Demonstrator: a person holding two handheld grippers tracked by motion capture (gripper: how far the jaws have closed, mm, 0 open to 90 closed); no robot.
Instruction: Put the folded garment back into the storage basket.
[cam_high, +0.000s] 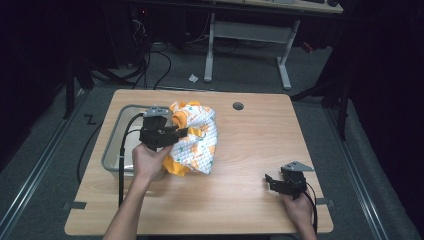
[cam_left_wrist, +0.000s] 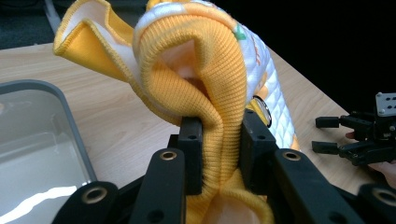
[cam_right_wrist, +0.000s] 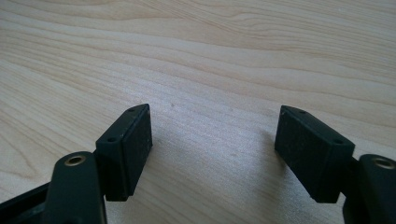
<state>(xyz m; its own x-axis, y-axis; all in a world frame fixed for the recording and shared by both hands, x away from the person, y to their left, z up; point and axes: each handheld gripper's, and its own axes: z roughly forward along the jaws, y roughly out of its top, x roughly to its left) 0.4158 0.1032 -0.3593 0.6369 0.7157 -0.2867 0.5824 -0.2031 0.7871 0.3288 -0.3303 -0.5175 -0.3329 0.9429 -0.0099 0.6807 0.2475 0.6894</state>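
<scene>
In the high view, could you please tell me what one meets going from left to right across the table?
Grey tray → left claw, shut on the yellow and white garment → small round hole in the tabletop → right claw, open and resting near the table's front right corner.

Yellow-and-white baby garment (cam_high: 196, 140) (ribbed cuff pinched) bunched beside the tray.

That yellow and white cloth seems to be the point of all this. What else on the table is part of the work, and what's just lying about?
Part of the work:
- baby garment, its yellow ribbed edge clamped in the left gripper
- grey tray beside it

Just there:
- right gripper, open, resting over bare table
- desk behind
- scrap of paper on the floor
</scene>
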